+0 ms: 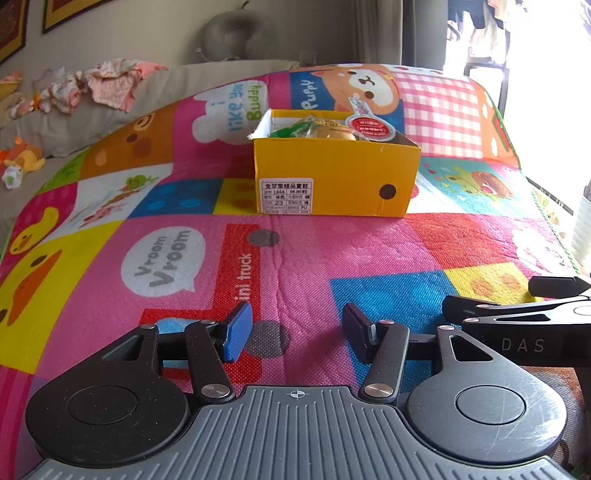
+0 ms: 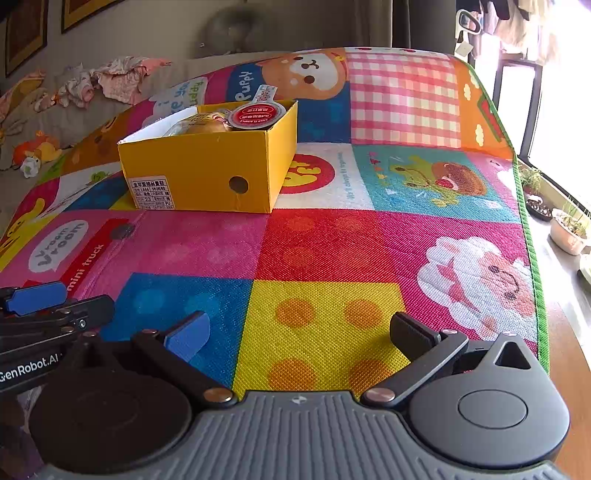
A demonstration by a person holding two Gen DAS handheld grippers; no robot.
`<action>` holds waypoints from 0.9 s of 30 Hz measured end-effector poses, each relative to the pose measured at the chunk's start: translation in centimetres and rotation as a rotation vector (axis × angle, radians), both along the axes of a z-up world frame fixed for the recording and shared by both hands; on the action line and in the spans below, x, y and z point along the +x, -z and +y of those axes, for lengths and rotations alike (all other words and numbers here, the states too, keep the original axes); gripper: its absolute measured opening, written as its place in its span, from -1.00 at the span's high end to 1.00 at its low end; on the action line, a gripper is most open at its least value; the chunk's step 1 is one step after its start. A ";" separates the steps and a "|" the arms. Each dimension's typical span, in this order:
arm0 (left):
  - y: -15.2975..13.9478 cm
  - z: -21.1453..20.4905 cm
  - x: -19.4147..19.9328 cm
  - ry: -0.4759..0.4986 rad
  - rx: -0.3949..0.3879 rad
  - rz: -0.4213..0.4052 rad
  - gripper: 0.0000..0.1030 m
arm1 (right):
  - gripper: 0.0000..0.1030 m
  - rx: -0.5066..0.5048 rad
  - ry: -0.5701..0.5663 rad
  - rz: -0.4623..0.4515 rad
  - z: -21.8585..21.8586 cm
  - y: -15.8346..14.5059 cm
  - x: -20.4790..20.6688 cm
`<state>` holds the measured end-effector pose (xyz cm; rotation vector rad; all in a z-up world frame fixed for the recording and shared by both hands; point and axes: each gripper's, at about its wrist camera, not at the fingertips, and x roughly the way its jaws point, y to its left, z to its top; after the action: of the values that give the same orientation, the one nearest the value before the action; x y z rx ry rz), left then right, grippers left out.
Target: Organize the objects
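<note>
A yellow cardboard box [image 1: 334, 173] stands on the colourful play mat [image 1: 303, 254], well ahead of both grippers. Inside it I see a green packet [image 1: 291, 130], a round golden item [image 1: 332, 133] and a red-lidded pack [image 1: 370, 129]. The same box [image 2: 207, 170] appears up and left in the right wrist view, with the red lid [image 2: 256, 115] showing. My left gripper [image 1: 297, 334] hovers low over the mat, jaws apart with nothing between them. My right gripper [image 2: 301, 338] is wide open and empty over a yellow patch, close beside the left one.
Crumpled clothes [image 1: 99, 83] and a soft toy [image 1: 22, 157] lie on the grey bedding at the far left. A grey neck pillow [image 1: 236, 35] leans on the back wall. Potted plants [image 2: 569, 229] sit on the sill right of the mat's green edge.
</note>
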<state>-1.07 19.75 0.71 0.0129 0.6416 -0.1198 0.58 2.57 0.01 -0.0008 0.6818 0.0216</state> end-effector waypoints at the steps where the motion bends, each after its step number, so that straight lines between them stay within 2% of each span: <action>1: 0.0 0.0 0.0 0.000 0.000 0.000 -0.14 | -1.00 0.001 0.000 0.000 0.0 0.0 0.0; 27: 0.0 0.2 0.1 0.000 -0.014 0.000 -0.16 | -1.00 0.001 0.000 0.000 0.0 0.0 0.0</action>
<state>-0.95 19.91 0.68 -0.0004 0.6409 -0.1244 0.59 2.54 0.04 0.0000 0.6820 0.0215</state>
